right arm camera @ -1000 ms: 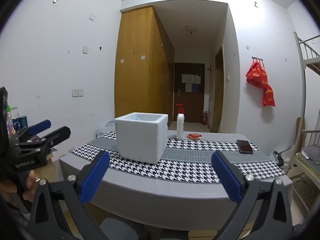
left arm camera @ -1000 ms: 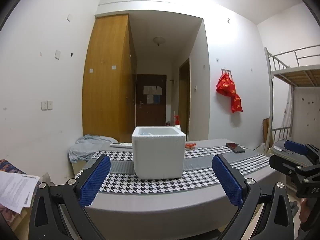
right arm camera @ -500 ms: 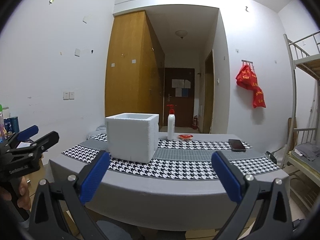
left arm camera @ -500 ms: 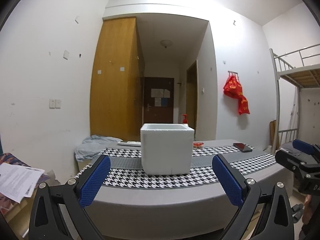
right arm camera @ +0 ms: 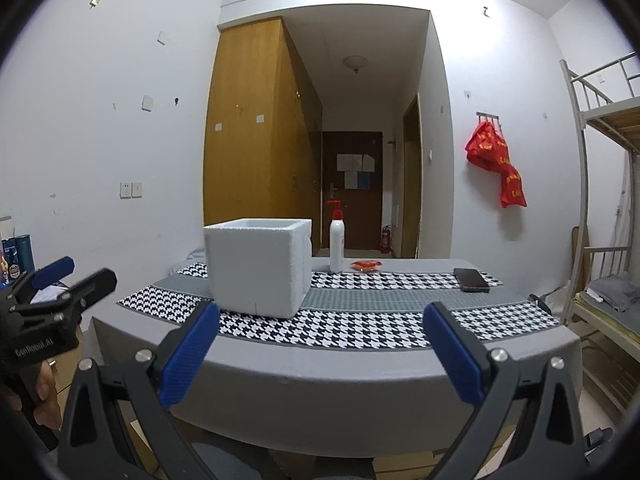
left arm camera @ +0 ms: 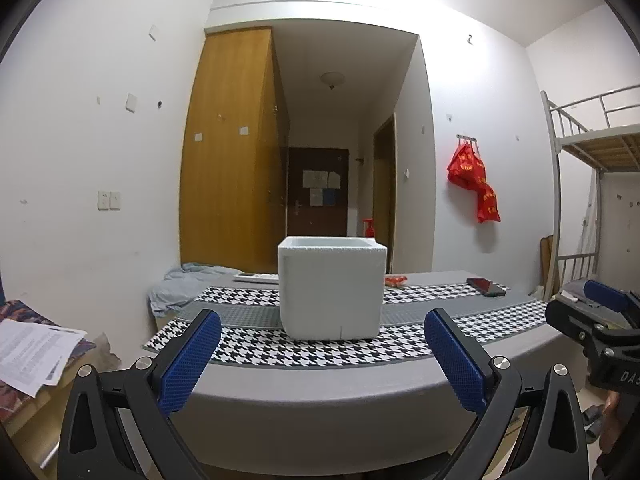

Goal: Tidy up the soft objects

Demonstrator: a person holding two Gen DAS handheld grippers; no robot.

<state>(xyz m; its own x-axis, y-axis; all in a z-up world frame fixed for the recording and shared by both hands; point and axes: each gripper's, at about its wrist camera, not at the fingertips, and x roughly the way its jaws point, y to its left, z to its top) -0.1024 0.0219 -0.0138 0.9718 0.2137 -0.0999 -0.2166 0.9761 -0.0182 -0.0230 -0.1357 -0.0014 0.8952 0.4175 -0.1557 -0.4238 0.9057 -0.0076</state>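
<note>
A white foam box [left arm camera: 330, 288] [right arm camera: 258, 266] stands open-topped on the houndstooth runner of a grey table [left arm camera: 320, 392]; its inside is hidden. A crumpled pale blue cloth [left arm camera: 180, 286] lies at the table's far left end. A small red packet [left arm camera: 395, 279] [right arm camera: 366, 265] lies behind the box. My left gripper [left arm camera: 321, 320] is open and empty, short of the table's near edge and facing the box. My right gripper [right arm camera: 321, 310] is open and empty too, further right. Each gripper shows in the other's view: the right gripper [left arm camera: 600, 320], the left gripper [right arm camera: 60, 284].
A white pump bottle [right arm camera: 337, 240] and a dark phone [right arm camera: 471, 279] sit on the far side of the table. Loose papers [left arm camera: 36, 352] lie low on the left. A metal bunk bed [right arm camera: 600, 208] stands to the right. A hand [right arm camera: 44, 392] holds the left gripper.
Both views have sunk to about table height, so the box's inside no longer shows. Both grippers stay open and empty.
</note>
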